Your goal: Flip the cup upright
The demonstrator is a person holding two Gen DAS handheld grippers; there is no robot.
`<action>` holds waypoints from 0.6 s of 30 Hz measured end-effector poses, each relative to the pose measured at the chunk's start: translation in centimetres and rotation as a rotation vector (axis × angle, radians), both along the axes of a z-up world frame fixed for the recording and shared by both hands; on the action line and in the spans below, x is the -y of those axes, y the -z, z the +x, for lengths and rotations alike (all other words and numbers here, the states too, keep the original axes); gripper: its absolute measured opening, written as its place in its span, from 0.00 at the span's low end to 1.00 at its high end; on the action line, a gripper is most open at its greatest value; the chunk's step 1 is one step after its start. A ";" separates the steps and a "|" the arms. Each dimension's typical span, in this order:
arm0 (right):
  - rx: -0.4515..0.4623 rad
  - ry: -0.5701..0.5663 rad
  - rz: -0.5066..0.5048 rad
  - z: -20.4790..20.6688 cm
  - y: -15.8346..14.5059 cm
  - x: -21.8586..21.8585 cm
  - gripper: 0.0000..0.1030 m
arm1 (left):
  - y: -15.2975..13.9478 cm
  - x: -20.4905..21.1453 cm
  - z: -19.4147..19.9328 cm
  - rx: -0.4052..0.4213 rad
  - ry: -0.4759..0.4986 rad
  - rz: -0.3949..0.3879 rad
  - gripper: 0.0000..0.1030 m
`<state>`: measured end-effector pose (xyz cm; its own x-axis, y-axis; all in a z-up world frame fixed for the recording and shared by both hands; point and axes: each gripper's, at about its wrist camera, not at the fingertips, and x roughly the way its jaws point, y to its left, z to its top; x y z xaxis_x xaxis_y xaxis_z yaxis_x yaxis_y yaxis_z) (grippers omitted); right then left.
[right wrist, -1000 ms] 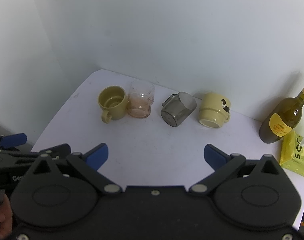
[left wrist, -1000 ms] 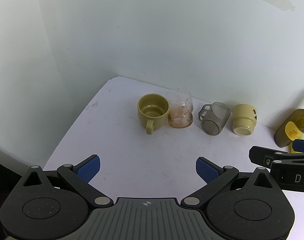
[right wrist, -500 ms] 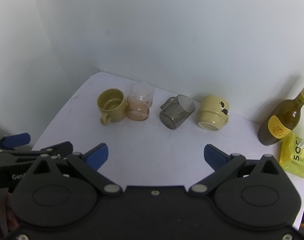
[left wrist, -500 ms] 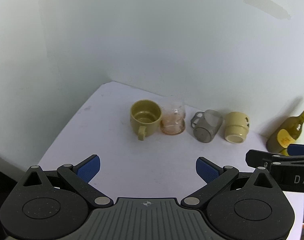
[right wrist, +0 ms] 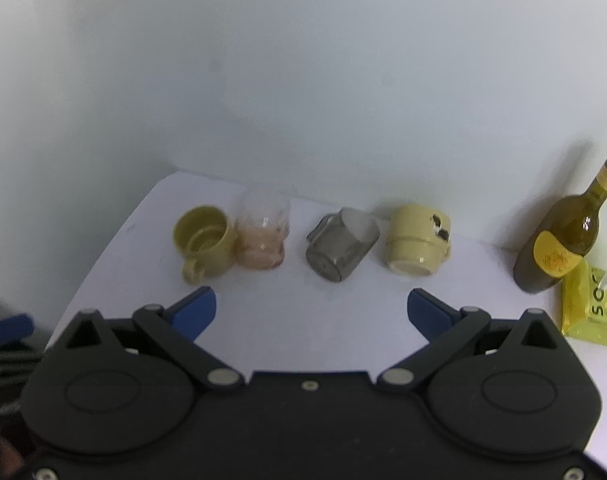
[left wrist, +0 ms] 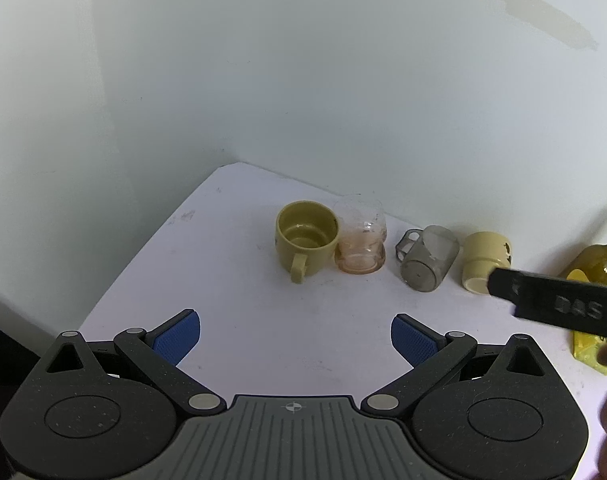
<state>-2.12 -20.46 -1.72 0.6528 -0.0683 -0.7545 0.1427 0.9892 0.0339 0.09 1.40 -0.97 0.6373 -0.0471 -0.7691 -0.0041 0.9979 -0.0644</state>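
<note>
Several cups stand in a row near the back wall on a white table (left wrist: 239,300). An olive mug (left wrist: 305,238) (right wrist: 205,236) and a pinkish clear glass (left wrist: 361,242) (right wrist: 263,236) stand upright. A grey clear cup (left wrist: 427,258) (right wrist: 341,244) lies on its side, base toward me. A cream mug (left wrist: 483,260) (right wrist: 417,238) lies tipped with its base toward me. My left gripper (left wrist: 295,338) is open and empty, back from the row. My right gripper (right wrist: 311,308) is open and empty, in front of the grey cup; it shows at the right of the left wrist view (left wrist: 559,304).
A green bottle with a yellow label (right wrist: 563,236) (left wrist: 595,260) stands at the right by the wall. A yellow packet (right wrist: 587,304) lies in front of it. The table's left edge (right wrist: 103,264) drops off beside the olive mug.
My right gripper has moved forward toward the grey cup and the cream mug, and now reaches further into the left wrist view. The left gripper has drifted a little; the cups have not moved.
</note>
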 end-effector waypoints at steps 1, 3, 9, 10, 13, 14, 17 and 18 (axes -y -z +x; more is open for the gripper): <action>0.011 -0.007 -0.020 0.4 0.5 -0.2 1.00 | 0.1 -0.1 0.0 0.004 0.007 0.001 1.00; 0.030 -0.032 -0.030 0.9 1.3 -0.3 1.00 | 0.3 -0.5 -0.1 0.019 0.015 0.004 1.00; -0.059 -0.202 0.008 4.7 1.6 2.0 1.00 | 1.1 -1.8 0.1 0.017 0.077 -0.008 1.00; -0.068 -0.214 -0.016 5.3 1.5 2.0 1.00 | 1.3 -1.9 0.2 0.015 0.089 -0.003 1.00; -0.088 -0.285 -0.081 7.5 2.0 2.0 1.00 | 2.5 -2.3 0.5 -0.012 0.116 0.044 1.00; -0.089 -0.298 -0.091 7.9 2.2 1.7 1.00 | 2.8 -2.5 0.6 -0.026 0.115 0.050 1.00; -0.087 -0.310 -0.077 9.0 2.3 0.3 1.00 | 3.3 -2.9 0.8 -0.036 0.117 0.048 1.00; -0.048 -0.289 -0.084 7.6 1.7 -0.6 1.00 | 3.4 -3.0 0.8 -0.039 0.118 0.045 1.00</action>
